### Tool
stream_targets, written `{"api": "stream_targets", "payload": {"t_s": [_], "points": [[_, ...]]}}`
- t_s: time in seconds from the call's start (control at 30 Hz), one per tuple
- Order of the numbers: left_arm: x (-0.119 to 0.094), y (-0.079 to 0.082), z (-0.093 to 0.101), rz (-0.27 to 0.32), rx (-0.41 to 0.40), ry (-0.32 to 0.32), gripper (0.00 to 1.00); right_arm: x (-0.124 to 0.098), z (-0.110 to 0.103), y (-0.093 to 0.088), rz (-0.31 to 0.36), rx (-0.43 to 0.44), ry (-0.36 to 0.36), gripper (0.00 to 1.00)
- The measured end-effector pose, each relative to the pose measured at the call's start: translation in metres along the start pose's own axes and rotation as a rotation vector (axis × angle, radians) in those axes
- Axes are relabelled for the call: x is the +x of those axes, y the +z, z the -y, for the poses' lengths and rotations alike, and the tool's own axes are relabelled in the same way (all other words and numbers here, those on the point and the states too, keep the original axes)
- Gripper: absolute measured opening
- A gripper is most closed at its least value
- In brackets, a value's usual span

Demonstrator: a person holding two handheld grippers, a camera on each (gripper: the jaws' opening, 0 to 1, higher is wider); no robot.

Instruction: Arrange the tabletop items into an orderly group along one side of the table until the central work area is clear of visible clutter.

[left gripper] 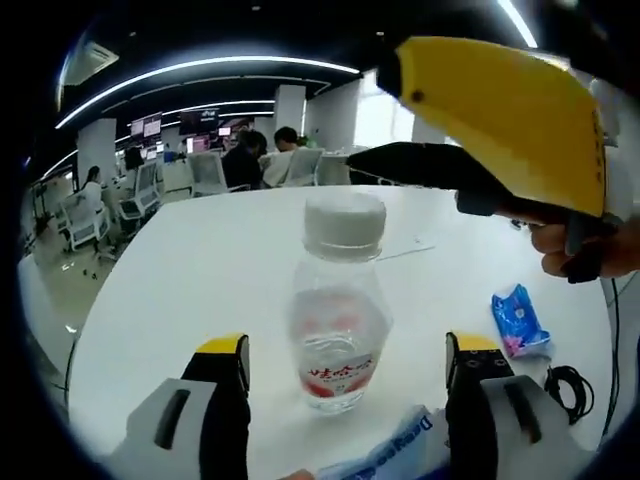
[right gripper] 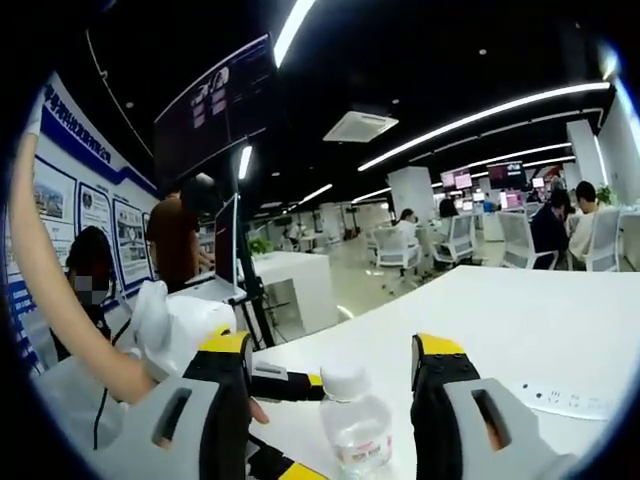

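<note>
White table, water bottle, blue packet, open-plan office

bottle: base cut off by near edge | printed packet: near end cut off, lettering partly readable only | black cable: runs off right edge | bottle label: characters too blurred to read

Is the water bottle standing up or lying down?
Standing up: the bottle sits on the table with its white cap on top.
</note>
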State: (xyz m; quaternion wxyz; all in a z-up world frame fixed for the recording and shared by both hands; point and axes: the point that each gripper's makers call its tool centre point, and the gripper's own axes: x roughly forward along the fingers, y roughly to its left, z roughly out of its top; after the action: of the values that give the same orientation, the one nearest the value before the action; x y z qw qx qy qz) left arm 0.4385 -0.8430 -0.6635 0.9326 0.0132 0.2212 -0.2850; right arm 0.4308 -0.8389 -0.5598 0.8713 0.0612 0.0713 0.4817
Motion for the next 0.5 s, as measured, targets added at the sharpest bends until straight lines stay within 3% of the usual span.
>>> {"api": "stream_targets", "payload": {"t_s": [0.5], "points": [[-0.031,0.005,0.009,-0.001,0.032,0.003,0.73,-0.035,-0.013,-0.003,-0.04,0.019,-0.049,0.61]]}}
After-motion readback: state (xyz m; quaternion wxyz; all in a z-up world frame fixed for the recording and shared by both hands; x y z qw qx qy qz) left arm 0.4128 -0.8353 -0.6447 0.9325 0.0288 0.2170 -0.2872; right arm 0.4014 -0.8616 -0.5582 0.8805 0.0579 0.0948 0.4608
